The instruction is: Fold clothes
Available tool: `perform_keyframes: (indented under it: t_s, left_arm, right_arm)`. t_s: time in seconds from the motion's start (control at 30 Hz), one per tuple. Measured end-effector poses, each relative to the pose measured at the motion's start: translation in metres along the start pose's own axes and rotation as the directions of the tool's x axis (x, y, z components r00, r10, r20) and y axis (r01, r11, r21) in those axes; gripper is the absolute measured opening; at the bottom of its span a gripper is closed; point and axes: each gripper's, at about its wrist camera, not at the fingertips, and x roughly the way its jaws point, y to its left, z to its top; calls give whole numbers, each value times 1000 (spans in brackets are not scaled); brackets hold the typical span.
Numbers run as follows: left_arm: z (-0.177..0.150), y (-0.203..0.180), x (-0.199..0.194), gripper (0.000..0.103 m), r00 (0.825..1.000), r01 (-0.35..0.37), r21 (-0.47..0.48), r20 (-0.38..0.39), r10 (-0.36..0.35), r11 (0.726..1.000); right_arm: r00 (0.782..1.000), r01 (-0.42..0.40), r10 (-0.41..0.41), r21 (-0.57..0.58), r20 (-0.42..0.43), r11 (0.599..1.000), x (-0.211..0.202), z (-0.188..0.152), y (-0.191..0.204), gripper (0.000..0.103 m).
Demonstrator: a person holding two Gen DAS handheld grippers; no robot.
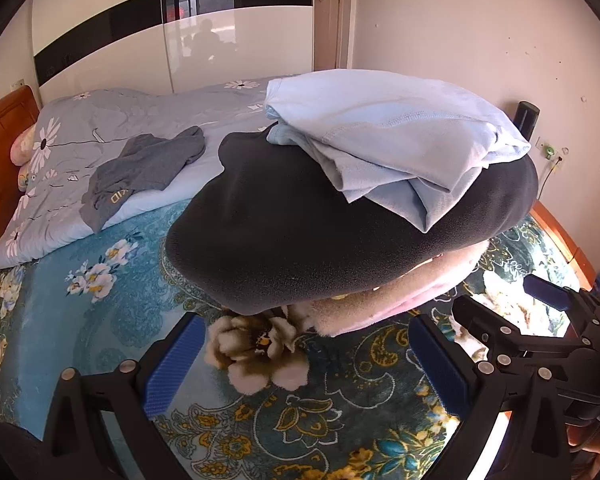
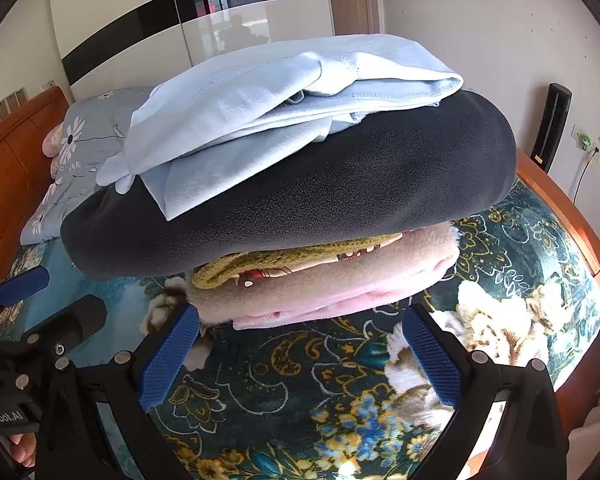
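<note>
Clothes folded into a stack fill the middle of both wrist views, resting on a teal plush blanket (image 1: 112, 312) with cream and gold flowers. At the bottom of the left wrist frame, the left gripper (image 1: 306, 364) has its blue ribbed pads (image 1: 172, 368) spread wide apart, holding nothing, just in front of the stack's near edge. In the lower part of the right wrist frame, the right gripper (image 2: 300, 356) is likewise spread wide and empty, with its left pad close beside the stack's lower corner. Straight ahead lies the pale pink fleece garment (image 2: 340, 292) at the bottom of the stack, then a mustard-yellow knitted piece (image 2: 268, 264) peeking out above it, then a thick dark grey fleece garment (image 1: 300, 224), and on top a light blue cotton garment (image 1: 388, 136), loosely folded. Farther off, in the centre left of the left wrist frame, an unfolded grey garment with gold lettering (image 1: 148, 172) lies crumpled on a pale blue daisy-print quilt (image 1: 60, 144). Beyond it, at the left edge, is an orange wooden headboard (image 1: 4, 128), and across the top stands a glossy white wardrobe with a black band (image 1: 140, 40).
</note>
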Motion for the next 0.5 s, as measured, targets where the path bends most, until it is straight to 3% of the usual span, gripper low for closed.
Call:
perform_keyframes:
  t_s: [0.5]
  left_arm:
    - [-2,0,4,103,1000,-3,2,-22,3,1000]
  right_arm:
    - [1000,13,-13,3,-23,1000,4,-2,2,102]
